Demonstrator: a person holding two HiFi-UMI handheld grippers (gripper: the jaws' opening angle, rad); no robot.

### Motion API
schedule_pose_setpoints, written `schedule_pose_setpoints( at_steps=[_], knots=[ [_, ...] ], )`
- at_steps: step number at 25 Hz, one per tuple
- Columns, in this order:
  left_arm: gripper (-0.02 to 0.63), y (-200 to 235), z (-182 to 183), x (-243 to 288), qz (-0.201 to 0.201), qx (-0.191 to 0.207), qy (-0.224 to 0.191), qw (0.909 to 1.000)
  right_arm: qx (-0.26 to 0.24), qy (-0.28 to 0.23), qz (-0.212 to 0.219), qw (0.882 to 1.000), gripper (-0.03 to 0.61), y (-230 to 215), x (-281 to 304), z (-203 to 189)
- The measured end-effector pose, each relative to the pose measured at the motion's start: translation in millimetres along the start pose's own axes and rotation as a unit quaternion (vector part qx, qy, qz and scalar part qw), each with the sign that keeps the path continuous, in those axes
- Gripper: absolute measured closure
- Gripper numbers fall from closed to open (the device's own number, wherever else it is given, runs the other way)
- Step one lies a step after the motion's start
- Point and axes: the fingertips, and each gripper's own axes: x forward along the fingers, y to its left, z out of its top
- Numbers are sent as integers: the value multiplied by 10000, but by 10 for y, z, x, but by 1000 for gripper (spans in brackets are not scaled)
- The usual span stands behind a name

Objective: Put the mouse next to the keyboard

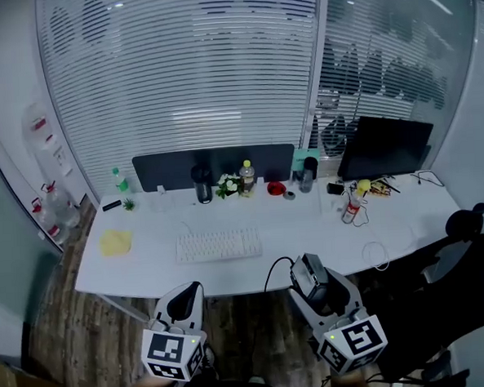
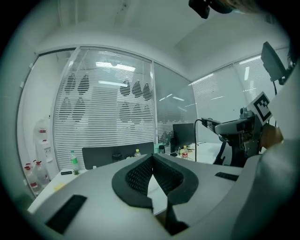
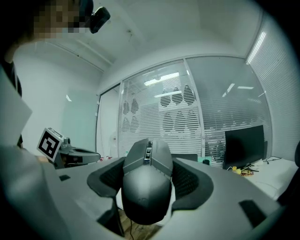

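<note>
A white keyboard (image 1: 217, 246) lies on the white desk (image 1: 285, 227), near its front edge. A dark grey wired mouse (image 1: 305, 278) is held off the desk, in front of its near edge and to the right of the keyboard. My right gripper (image 1: 310, 266) is shut on it, and its cable hangs down. In the right gripper view the mouse (image 3: 147, 183) fills the space between the black pads (image 3: 191, 185). My left gripper (image 1: 192, 291) hovers below the keyboard's left end. Its jaws (image 2: 152, 157) meet at the tips with nothing between them.
Along the desk's back stand a dark divider panel (image 1: 213, 166), bottles, a small plant and a black monitor (image 1: 386, 147). A yellow cloth (image 1: 116, 241) lies at the left and a red-capped bottle (image 1: 352, 209) at the right. A black chair (image 1: 467, 269) stands to the right.
</note>
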Motion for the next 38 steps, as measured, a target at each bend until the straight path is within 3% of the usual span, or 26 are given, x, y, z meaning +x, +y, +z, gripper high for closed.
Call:
schedule_pose_setpoints(
  at_steps=[10, 21, 29, 38],
  knots=[
    [586, 817, 163, 544, -416, -6, -128, 9991, -119, -36, -410, 9991, 284, 197, 712, 219],
    [586, 1336, 78, 981, -744, -105, -60, 9972, -142, 143, -757, 9969, 284, 285, 1277, 194],
    [586, 1536, 59, 1272, -1059, -60, -37, 9943, -96, 214, -1103, 9936, 284, 228, 1575, 194],
    [586, 1443, -60, 1652, -821, -99, 106, 9965, -93, 244, -839, 9961, 284, -207, 1902, 129]
  ],
)
